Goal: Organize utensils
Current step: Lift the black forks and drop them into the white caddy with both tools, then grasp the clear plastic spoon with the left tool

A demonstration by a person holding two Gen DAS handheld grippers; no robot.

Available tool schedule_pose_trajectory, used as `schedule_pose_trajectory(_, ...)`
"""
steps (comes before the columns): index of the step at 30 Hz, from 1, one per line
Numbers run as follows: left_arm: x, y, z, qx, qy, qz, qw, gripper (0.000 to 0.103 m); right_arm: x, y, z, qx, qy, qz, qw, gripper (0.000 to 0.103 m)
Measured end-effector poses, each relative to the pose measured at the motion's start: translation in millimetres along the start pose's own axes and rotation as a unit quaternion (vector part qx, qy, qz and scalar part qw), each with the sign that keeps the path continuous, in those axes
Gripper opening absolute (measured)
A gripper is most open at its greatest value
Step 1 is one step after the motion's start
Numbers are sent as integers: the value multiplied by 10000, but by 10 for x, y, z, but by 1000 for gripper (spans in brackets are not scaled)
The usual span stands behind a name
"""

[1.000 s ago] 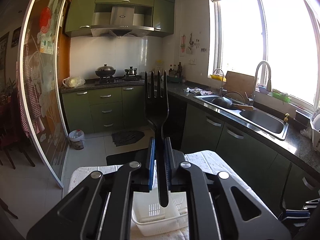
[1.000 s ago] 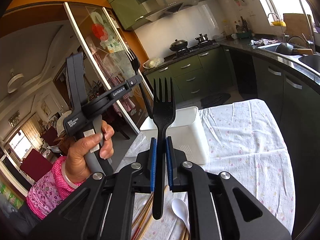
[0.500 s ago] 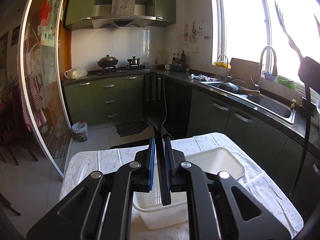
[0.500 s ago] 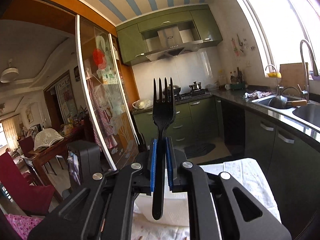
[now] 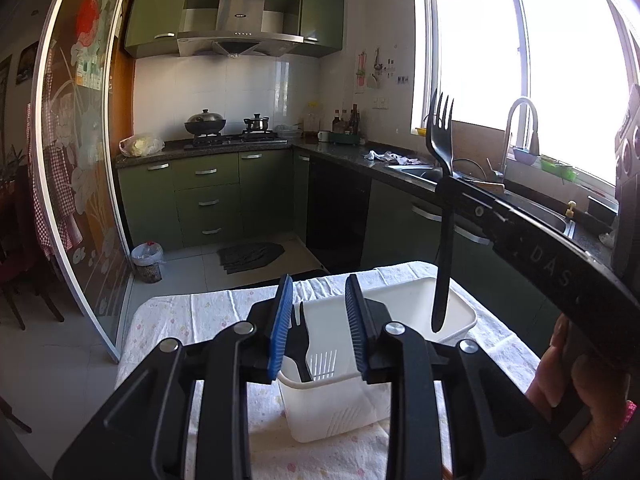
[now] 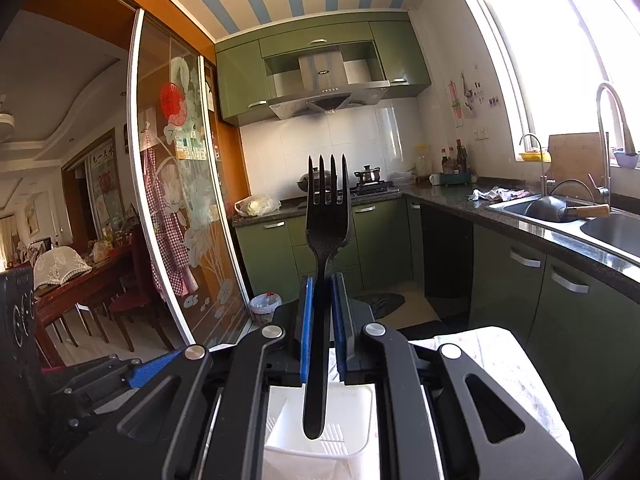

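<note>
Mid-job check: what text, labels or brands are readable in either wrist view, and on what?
"DAS": on the side of the right gripper, seen in the left wrist view.
Badge on the range hood: too small to read.
Papers on the glass door: blurred, unreadable.

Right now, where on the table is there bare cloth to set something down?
Bare tablecloth lies left of the white basket, and a strip lies between the basket and the table's right edge. The middle is crowded: the left gripper, jaws opening, over a dropped fork, and the right gripper's fork above the basket.
</note>
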State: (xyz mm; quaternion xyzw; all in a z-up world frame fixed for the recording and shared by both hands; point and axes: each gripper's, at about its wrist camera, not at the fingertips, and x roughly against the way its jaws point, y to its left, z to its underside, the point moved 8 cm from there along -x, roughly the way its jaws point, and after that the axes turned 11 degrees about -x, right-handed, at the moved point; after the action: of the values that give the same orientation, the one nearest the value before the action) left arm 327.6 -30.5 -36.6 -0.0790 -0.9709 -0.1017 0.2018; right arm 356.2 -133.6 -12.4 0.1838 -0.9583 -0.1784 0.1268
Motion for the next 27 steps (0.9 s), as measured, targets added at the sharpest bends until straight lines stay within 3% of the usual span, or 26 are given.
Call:
schedule_pose_trajectory(5, 60, -3, 23, -15, 50, 31, 10000, 28, 39, -68, 290, 77, 87, 38, 9999, 11)
schedule_pose_trajectory(9, 95, -23, 51, -88, 92, 54, 9999, 28, 93, -118, 419, 107, 84, 47, 9999, 28)
schedule_pose_trajectory(15, 171, -87, 113, -155, 301, 135, 9993, 31, 374, -195, 482, 49, 118, -47, 9999, 29)
schedule_pose_trajectory(18, 259, -135, 215, -203, 615, 224, 9977, 40, 627, -255, 542, 113, 341, -100, 9993, 32)
schedule_pose_trajectory(19, 292, -156, 276, -233, 783, 274, 9963, 47, 714, -271, 581, 160, 471, -134, 9987, 36)
schedule_pose_trajectory(23, 420, -219, 652, -372, 1722, 524, 9830, 68, 1044, -349, 785, 502, 1054, -144, 9931, 40)
schedule_pose_trajectory(27, 513, -273, 1206, -310, 2949, 924, 9506, 71, 1323, -507, 1096, 807, 1649, -93, 9830, 43)
